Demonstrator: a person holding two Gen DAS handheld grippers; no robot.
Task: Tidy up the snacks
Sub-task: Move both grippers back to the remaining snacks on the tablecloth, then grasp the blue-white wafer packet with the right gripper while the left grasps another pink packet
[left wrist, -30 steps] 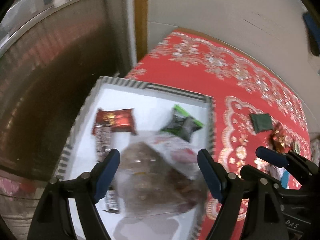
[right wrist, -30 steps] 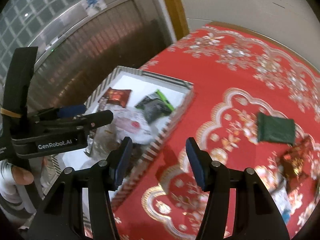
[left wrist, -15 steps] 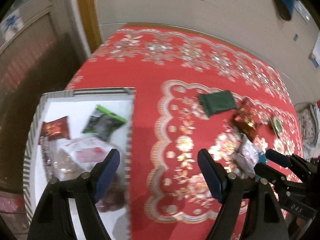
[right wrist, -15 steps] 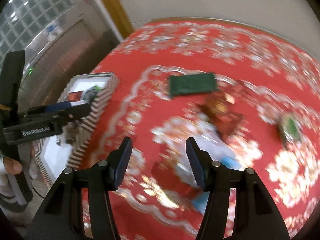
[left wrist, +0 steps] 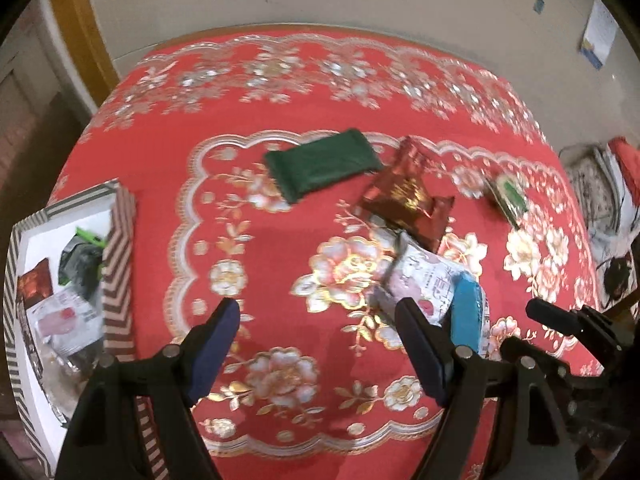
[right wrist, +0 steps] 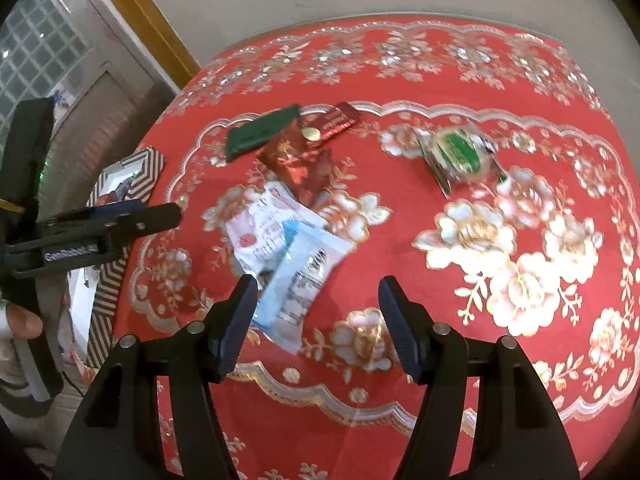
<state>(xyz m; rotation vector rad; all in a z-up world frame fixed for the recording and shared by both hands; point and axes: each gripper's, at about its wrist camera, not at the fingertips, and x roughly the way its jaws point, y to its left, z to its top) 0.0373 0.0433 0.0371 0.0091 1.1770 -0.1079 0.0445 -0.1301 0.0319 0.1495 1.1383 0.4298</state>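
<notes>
Snacks (right wrist: 296,160) lie clustered on the red tablecloth (right wrist: 440,360), with more in the striped box (left wrist: 118,264) at its left edge. My left gripper (left wrist: 316,344) hangs spread and empty. My right gripper (right wrist: 314,320), jaws just widening, holds nothing above a blue packet (right wrist: 304,276).

Red cloth (left wrist: 160,152) over the tabletop, metallic gold and silver flowers gleaming. Dark green packet (left wrist: 322,164) looks matt; red foil packets (left wrist: 404,196) glint. Pale blue wrapper (right wrist: 304,272) shines, glossy plastic. Striped box (left wrist: 118,256) looks like card.
</notes>
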